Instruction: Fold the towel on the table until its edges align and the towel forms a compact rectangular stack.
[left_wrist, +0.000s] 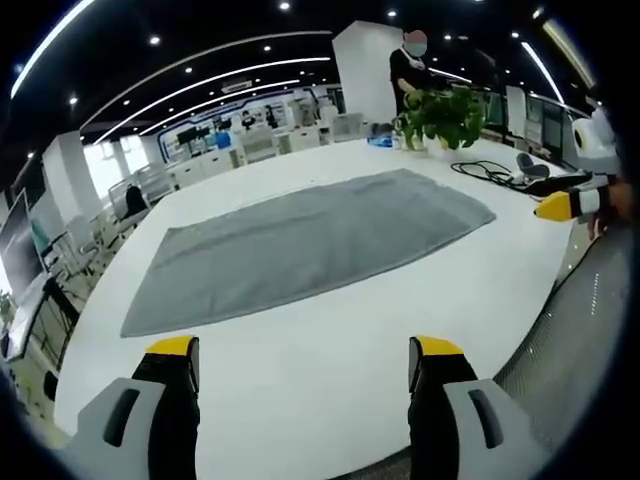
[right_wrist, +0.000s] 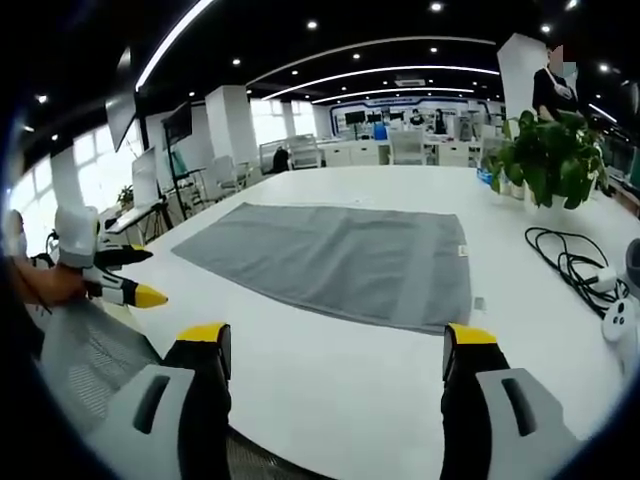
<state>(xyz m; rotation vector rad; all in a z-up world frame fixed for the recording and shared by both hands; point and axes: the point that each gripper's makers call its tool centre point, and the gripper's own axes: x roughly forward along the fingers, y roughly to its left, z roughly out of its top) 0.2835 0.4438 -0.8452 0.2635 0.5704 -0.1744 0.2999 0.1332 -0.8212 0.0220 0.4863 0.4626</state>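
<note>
A large open-plan office with strip lights on a dark ceiling and rows of desks surrounds a wide white table. The grey towel lies flat and fully spread on the table, unfolded, with no gripper touching it; in the right gripper view the towel shows a small white tag at one corner.

Beyond the towel, a leafy potted plant stands on the table, and a person in dark clothes stands behind the plant. Beside the plant, a black cable lies coiled on the tabletop, well apart from the towel, with a small white device near the cable.

The left gripper hovers over bare table short of the towel's near edge, its yellow-tipped jaws spread wide and holding nothing. The right gripper likewise hangs short of the towel, jaws wide apart and empty. In the left gripper view the right gripper enters beside the towel's far end, a hand behind it.
</note>
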